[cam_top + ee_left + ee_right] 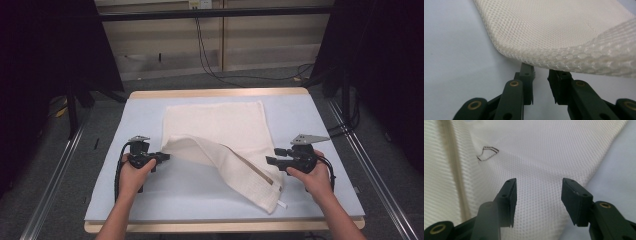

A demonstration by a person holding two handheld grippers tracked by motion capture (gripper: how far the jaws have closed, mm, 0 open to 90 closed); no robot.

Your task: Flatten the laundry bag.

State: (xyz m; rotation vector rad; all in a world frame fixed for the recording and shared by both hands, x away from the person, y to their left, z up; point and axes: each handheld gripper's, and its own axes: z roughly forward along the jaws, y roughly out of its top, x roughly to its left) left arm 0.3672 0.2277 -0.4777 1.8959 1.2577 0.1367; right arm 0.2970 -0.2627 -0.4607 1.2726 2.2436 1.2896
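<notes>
Two grippers at a cream mesh cloth on a table

The cream cloth [220,135] lies in the middle of the pale blue table [150,200] — its back part is flat, and one front corner is folded over toward the right, with a brown strip [257,170] showing along the fold. Past the table are a grey floor [165,82], black cables [210,65] and a light wall [165,40]; nothing lies between the grippers and the cloth. The left gripper [164,157] comes in level from the left, held in the left hand [132,175], and its tips sit at the cloth's raised left corner; in the left gripper view the jaws stand a little apart with the cloth edge just over their tips, and I cannot tell if they pinch it. The right gripper [272,156], in the right hand [312,175], points left at the folded part — its jaws stand wide apart, holding nothing.
</notes>
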